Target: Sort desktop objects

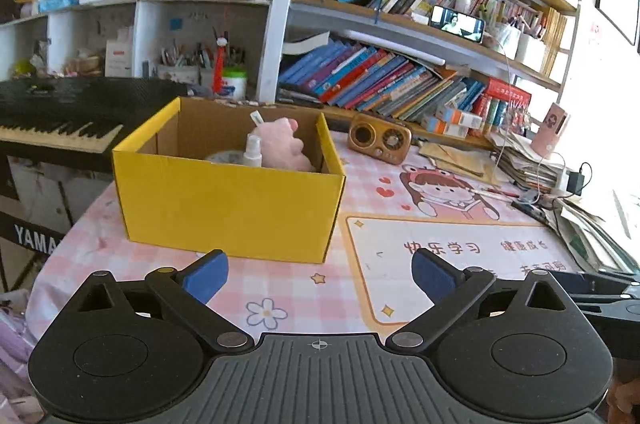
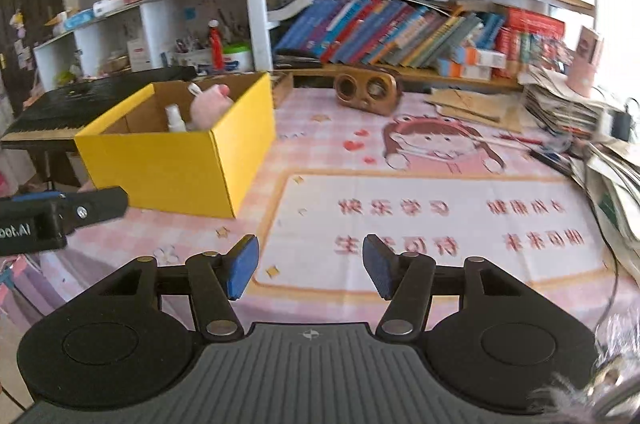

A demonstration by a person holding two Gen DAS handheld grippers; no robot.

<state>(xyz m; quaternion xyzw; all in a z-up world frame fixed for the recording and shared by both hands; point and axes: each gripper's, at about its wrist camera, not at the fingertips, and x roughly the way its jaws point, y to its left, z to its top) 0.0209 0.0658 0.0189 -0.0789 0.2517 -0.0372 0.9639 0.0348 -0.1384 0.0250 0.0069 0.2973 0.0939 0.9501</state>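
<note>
Desktop objects, a spray bottle (image 1: 253,148) and a pink plush toy (image 1: 282,145), sit inside the yellow box (image 1: 224,207), collected there; left gripper (image 1: 320,274) and right gripper (image 2: 306,266) hover apart, empty, probably finished.

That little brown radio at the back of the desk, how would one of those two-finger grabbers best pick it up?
Probably from above, pinching the radio front to back across its thin body, near the middle between the two round dials. It stands upright and is long side to side, so its width looks too much for the jaws. The desk in front is bare, so the right gripper, open and empty, has a free path.
</note>
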